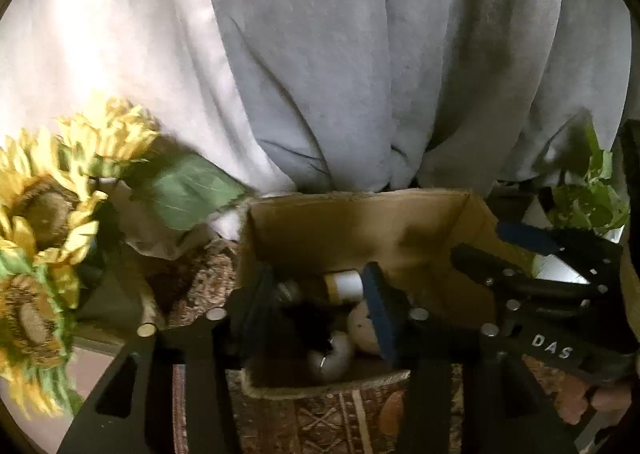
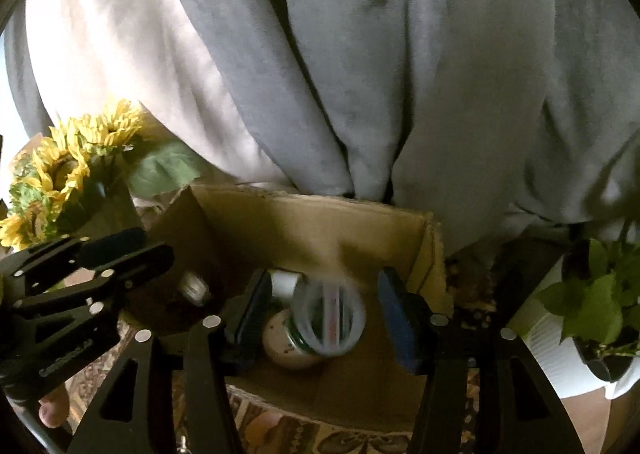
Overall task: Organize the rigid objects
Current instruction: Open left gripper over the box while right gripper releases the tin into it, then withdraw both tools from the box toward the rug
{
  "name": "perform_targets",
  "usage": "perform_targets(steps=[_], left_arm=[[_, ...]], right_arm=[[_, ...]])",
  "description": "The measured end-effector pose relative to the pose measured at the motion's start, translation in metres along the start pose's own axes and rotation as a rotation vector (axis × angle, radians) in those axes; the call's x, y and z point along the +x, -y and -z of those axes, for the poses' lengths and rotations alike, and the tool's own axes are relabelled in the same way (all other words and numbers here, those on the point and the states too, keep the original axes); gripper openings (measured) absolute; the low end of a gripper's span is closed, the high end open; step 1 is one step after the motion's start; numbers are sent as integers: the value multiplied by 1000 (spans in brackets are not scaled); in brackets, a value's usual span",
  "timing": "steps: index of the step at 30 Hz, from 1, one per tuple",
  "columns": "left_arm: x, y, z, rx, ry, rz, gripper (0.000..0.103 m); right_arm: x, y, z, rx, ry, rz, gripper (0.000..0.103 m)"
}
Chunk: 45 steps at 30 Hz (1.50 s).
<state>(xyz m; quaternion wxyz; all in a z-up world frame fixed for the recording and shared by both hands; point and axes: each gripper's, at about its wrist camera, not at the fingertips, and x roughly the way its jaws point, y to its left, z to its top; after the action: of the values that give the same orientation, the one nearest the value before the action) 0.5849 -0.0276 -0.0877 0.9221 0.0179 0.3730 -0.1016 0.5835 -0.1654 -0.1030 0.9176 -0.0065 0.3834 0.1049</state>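
Grey curtain point(image 1: 360, 54) hanging in heavy folds across the whole background, paler and sunlit toward the left. Below it, patterned rug point(image 1: 340, 422) in brown and orange under everything. Sunflowers point(image 1: 44, 214) bunched at the far left, with one broad green leaf reaching toward the box; leafy potted plant point(image 2: 596, 294) at the far right, in a white pot.

Open cardboard box point(image 1: 352, 222) standing on the rug, square to both cameras, flaps gone or folded away. Inside, seen from the left wrist: brown bottle point(image 1: 332, 286) with a white band lying on its side against the back, rounded cream object point(image 1: 360, 326) just below it, and grey curved piece point(image 1: 332, 358) nearest the front wall. From the right wrist, blurred clear plastic container point(image 2: 328, 318) with green and red showing through, resting over a cream speckled jar point(image 2: 288, 346), white cap point(image 2: 284, 282) just behind. Exact identity of these too blurred to tell.

Left gripper point(image 1: 316, 310) poised over the front of the box, jaws spread moderately, blue pads either side of the bottle and cream object, gripping nothing. Right gripper point(image 2: 328, 314) likewise over the box, jaws spread wide, the clear container sitting between the pads but clear of both. Each gripper visible in the other's view at the box's side, jaw state there hard to judge.
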Motion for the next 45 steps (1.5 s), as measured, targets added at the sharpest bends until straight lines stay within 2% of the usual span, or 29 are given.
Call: perform_targets(steps=[7, 12, 19, 30, 37, 45], left_arm=[[-34, 3, 12, 4, 93, -119, 75], [-64, 6, 27, -12, 141, -178, 87], [-98, 12, 59, -42, 159, -229, 89], [-139, 22, 121, -112, 146, -284, 90], [-141, 30, 155, -135, 111, -287, 89], [-133, 47, 193, -113, 104, -358, 89]], right_arm=[[-25, 2, 3, -5, 88, 84, 72], [-54, -1, 12, -12, 162, 119, 77], [-95, -10, 37, -29, 250, 145, 80], [-133, -17, 86, -24, 271, 128, 80], [-147, -15, 122, -8, 269, 142, 80], [-152, -12, 168, -12, 264, 199, 80]])
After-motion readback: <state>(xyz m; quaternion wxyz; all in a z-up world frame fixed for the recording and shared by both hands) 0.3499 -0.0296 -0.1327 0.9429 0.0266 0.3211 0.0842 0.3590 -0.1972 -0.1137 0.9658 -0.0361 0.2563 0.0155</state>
